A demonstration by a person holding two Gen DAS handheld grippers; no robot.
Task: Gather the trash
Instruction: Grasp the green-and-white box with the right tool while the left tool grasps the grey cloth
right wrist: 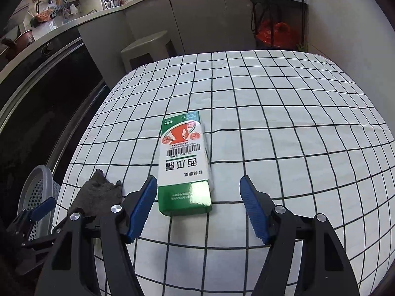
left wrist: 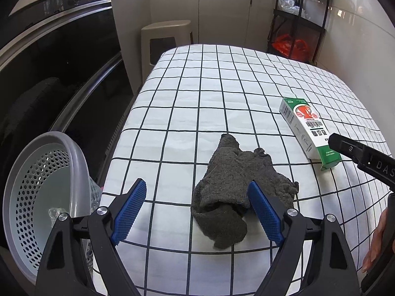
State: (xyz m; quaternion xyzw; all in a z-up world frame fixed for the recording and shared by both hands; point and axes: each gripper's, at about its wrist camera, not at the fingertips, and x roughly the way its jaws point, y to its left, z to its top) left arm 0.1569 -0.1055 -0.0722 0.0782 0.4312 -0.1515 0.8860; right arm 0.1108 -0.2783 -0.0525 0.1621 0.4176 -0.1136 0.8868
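Observation:
A crumpled dark grey cloth (left wrist: pixel 232 187) lies near the front of the checked table (left wrist: pixel 222 93). My left gripper (left wrist: pixel 197 197) is open, low over the table, with the cloth's near end between its blue pads. A green and white carton (right wrist: pixel 184 162) lies flat on the table (right wrist: pixel 296 123); my right gripper (right wrist: pixel 198 197) is open just before its near end. The carton also shows in the left wrist view (left wrist: pixel 308 130), and the cloth in the right wrist view (right wrist: pixel 98 194). A grey perforated basket (left wrist: pixel 42 192) stands left of the table and holds a clear crumpled item.
A dark oven front (left wrist: pixel 49 74) runs along the left. A beige stool (left wrist: pixel 165 42) stands behind the table. A black shelf rack (left wrist: pixel 298 19) with a red bag is at the back right. A wall borders the right side.

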